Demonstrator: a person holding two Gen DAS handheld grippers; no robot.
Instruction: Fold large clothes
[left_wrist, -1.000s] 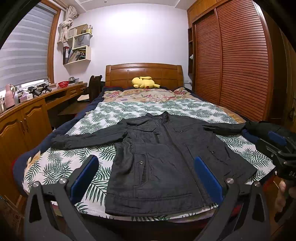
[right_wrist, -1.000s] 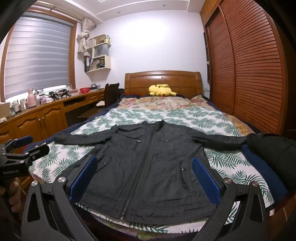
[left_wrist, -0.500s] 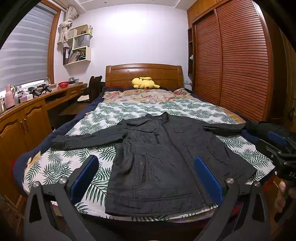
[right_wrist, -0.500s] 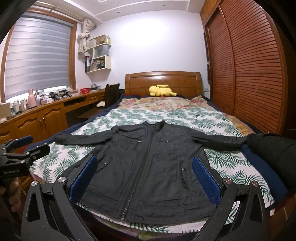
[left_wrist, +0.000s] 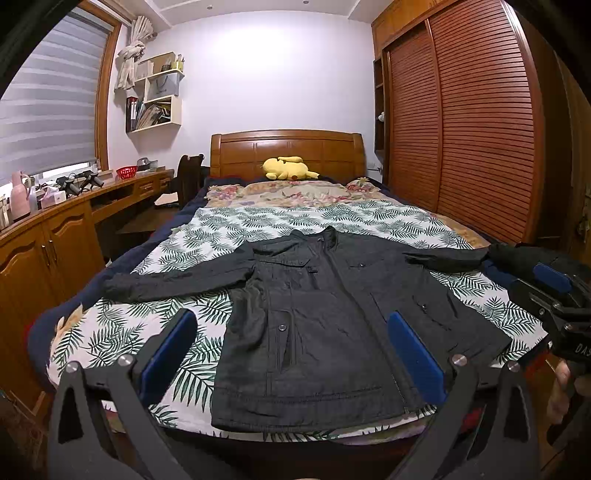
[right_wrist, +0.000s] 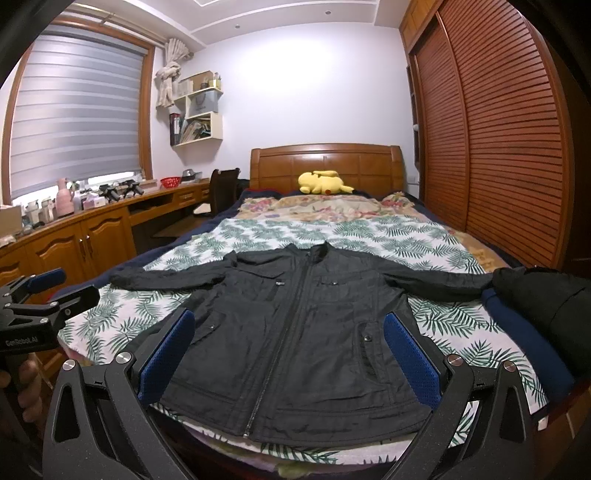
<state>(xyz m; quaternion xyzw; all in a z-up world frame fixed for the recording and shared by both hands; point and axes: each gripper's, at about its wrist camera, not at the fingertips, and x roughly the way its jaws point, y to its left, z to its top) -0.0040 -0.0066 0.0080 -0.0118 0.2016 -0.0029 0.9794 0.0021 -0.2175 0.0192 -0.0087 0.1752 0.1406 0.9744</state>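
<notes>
A dark grey zip jacket (left_wrist: 325, 317) lies flat, front up, on the leaf-print bedspread (left_wrist: 258, 225), both sleeves spread sideways and the hem toward me. It also shows in the right wrist view (right_wrist: 295, 332). My left gripper (left_wrist: 291, 354) is open and empty, held off the foot of the bed above the hem. My right gripper (right_wrist: 290, 354) is open and empty at the same edge. Each gripper shows in the other's view: the right one (left_wrist: 557, 295) at the far right, the left one (right_wrist: 40, 295) at the far left.
A second dark garment (right_wrist: 546, 295) is heaped at the bed's right edge by the jacket's sleeve end. A yellow plush toy (left_wrist: 288, 168) lies by the headboard. A wooden desk and cabinets (left_wrist: 48, 240) run along the left; a louvred wardrobe (left_wrist: 472, 129) stands on the right.
</notes>
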